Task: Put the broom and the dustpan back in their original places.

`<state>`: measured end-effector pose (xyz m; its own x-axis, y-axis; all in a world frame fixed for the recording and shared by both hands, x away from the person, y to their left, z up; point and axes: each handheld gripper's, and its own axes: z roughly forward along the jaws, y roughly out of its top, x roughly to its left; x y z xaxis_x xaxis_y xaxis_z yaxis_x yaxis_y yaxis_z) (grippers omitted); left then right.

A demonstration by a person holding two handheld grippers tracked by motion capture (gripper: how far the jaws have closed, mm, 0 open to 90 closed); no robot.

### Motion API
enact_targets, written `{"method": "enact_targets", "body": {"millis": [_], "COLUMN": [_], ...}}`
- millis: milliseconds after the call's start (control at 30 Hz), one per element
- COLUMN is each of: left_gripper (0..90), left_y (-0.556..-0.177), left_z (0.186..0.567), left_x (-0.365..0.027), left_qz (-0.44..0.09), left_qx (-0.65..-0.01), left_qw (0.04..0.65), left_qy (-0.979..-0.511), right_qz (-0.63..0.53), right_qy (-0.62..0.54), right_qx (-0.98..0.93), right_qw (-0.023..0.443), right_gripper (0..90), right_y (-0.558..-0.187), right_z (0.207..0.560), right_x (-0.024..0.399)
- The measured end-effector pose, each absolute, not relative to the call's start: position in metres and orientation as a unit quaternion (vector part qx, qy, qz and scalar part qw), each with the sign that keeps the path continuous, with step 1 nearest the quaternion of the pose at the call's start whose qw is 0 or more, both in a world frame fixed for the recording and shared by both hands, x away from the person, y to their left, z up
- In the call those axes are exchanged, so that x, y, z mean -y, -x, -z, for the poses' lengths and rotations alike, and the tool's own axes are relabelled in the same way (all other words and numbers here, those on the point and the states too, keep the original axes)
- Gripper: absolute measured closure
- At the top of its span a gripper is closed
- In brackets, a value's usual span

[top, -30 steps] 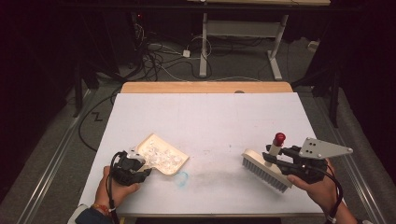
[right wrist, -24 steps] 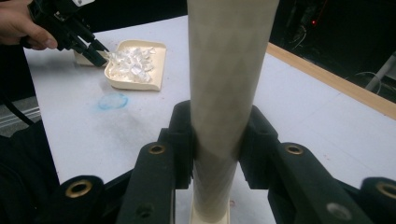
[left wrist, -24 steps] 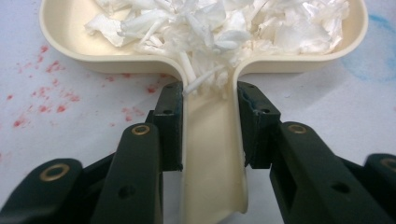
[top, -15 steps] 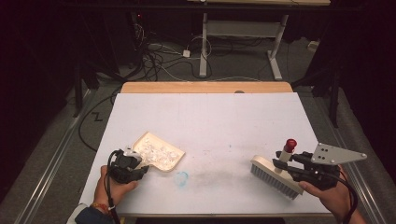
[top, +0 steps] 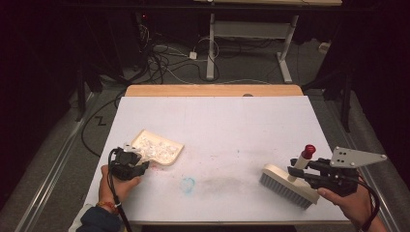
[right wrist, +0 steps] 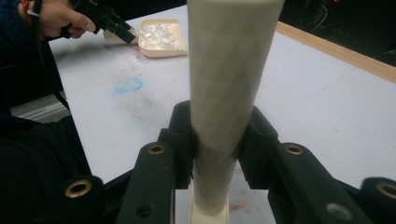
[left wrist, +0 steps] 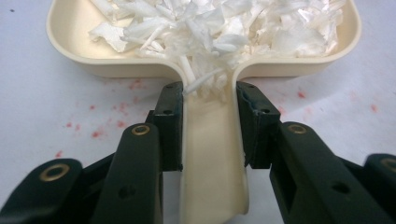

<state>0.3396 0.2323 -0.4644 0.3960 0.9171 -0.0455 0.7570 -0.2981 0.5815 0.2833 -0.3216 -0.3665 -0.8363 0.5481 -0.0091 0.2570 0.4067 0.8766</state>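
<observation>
**Dustpan of shreds and brush, held well apart**

The left gripper point(top: 137, 167) is clamped on the handle of the cream dustpan point(top: 159, 147), which sits flat on the white table point(top: 217, 125) at lower left of the high view. The pan is stiff, light plastic; its load of white paper shreds point(left wrist: 219, 28) is loose and feather-light, likely to spill with any tilt or jerk, so the channelled handle is the right place to hold it, kept level. The right gripper point(top: 296, 173) is closed around the smooth, round handle of the brush point(top: 285, 186) at lower right, a shape that could twist in the jaws.

Against the earlier frames, the pan has drifted left and the brush further right, widening the gap around the blue smudge point(top: 187, 184).
</observation>
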Motion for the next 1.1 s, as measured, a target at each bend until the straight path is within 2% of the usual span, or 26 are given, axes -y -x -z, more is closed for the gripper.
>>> {"method": "enact_targets", "body": {"millis": [400,733,900,1100], "left_gripper": [62.1,48.0,47.2,38.6], "left_y": [-0.343,-0.328,-0.323,-0.318], "left_z": [0.472,0.466,0.465,0.463], "left_x": [-0.232,-0.215,-0.217,-0.217], "left_qz": [-0.153,-0.157,-0.157,-0.202], "left_qx": [-0.564,-0.548,-0.534,-0.495], "left_qw": [0.269,0.288,0.304,0.318], "left_qy": [-0.765,-0.769,-0.773,-0.783], "right_qz": [-0.477,-0.465,-0.458,-0.450], "right_qy": [-0.259,-0.292,-0.309,-0.331], "right_qx": [-0.829,-0.823,-0.820,-0.814], "right_qw": [0.136,0.149,0.151,0.157], "right_gripper": [70.1,67.3,65.1,62.6], "right_y": [-0.296,-0.318,-0.339,-0.364], "right_z": [0.371,0.372,0.373,0.375], "right_x": [0.322,0.327,0.324,0.316]}}
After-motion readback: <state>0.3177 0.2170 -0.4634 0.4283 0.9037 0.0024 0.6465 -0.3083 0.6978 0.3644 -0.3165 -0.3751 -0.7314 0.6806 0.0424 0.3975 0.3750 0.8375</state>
